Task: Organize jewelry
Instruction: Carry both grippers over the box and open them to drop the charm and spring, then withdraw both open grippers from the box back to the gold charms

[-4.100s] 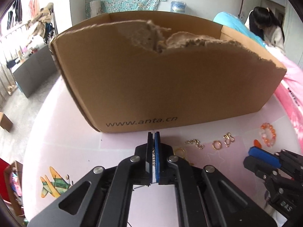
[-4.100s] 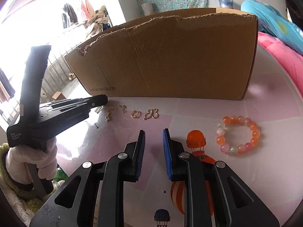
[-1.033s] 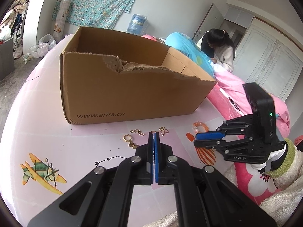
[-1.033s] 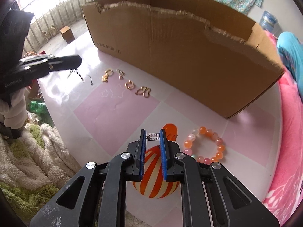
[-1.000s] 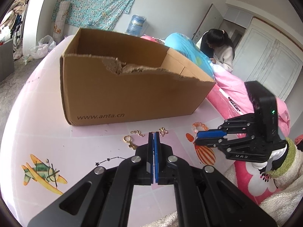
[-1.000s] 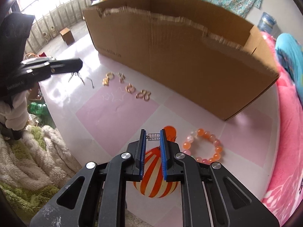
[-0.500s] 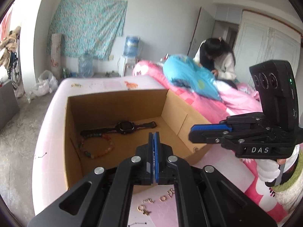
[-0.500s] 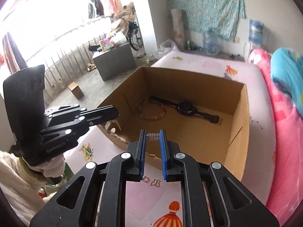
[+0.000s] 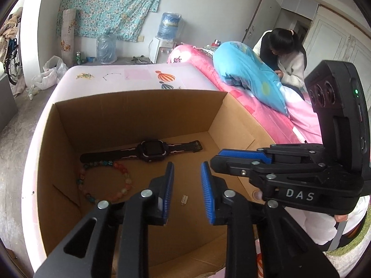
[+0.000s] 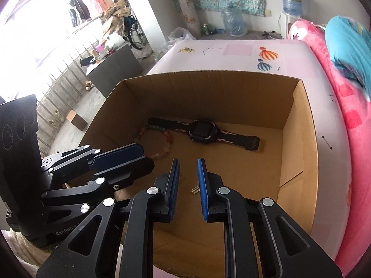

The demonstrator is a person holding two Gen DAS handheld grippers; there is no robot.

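Observation:
Both grippers hang over the open cardboard box. On its floor lie a black watch and a bead bracelet. The jaws of my left gripper are opening. A small silver coil-shaped piece shows loose in the gap, touching neither pad. The jaws of my right gripper are opening too. A small silver piece hangs tilted beside the right pad and no longer spans the gap.
The box stands on a pale pink table with balloon stickers. A pink bed with a blue pillow runs along the right, where a person sits. A gloved hand holds the right gripper.
Both grippers have gone up from the table in front of the box to above its inside. The left jaws went from shut to apart. The right jaws widened and its piece slipped from between the pads.

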